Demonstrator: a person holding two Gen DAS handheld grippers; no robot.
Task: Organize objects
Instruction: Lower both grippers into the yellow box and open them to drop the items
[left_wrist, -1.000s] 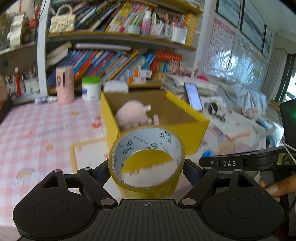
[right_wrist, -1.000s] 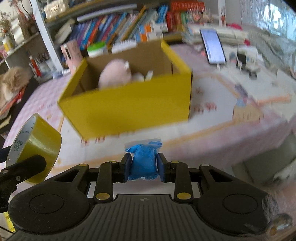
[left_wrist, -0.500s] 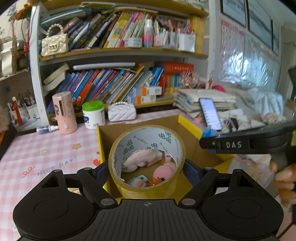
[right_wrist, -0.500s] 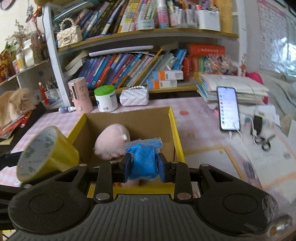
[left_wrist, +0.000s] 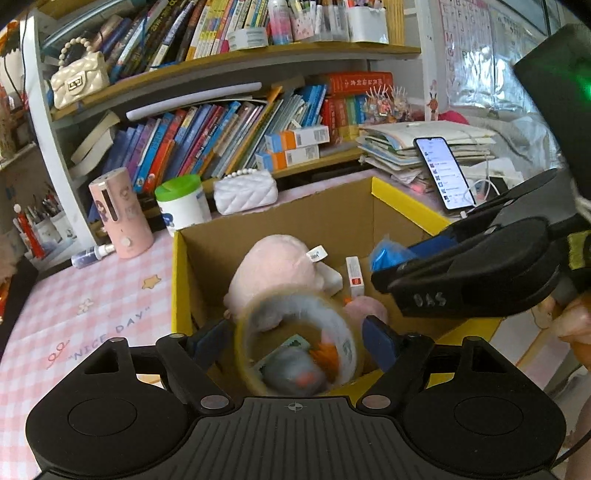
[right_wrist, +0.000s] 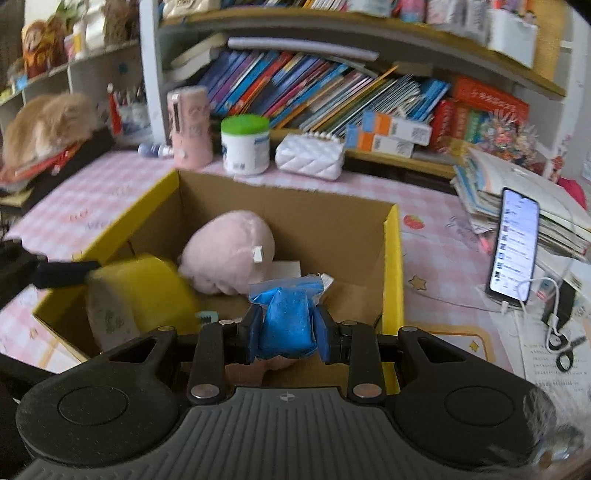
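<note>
The tape roll (left_wrist: 299, 341) is blurred between the pads of the left gripper (left_wrist: 295, 341). Its open hole faces the camera, so its axis runs along the fingers. The jaws are closing; the right pad (left_wrist: 378, 341) seems a little apart from the roll. The right gripper (right_wrist: 288, 328) has its fingers pressed on a soft blue packet (right_wrist: 290, 317) in clear wrap, which stands upright. Beyond both grippers is the yellow cardboard box (right_wrist: 391, 266); it holds a pink plush toy (right_wrist: 229, 251), a small white carton (left_wrist: 354, 277) and other small things.
</note>
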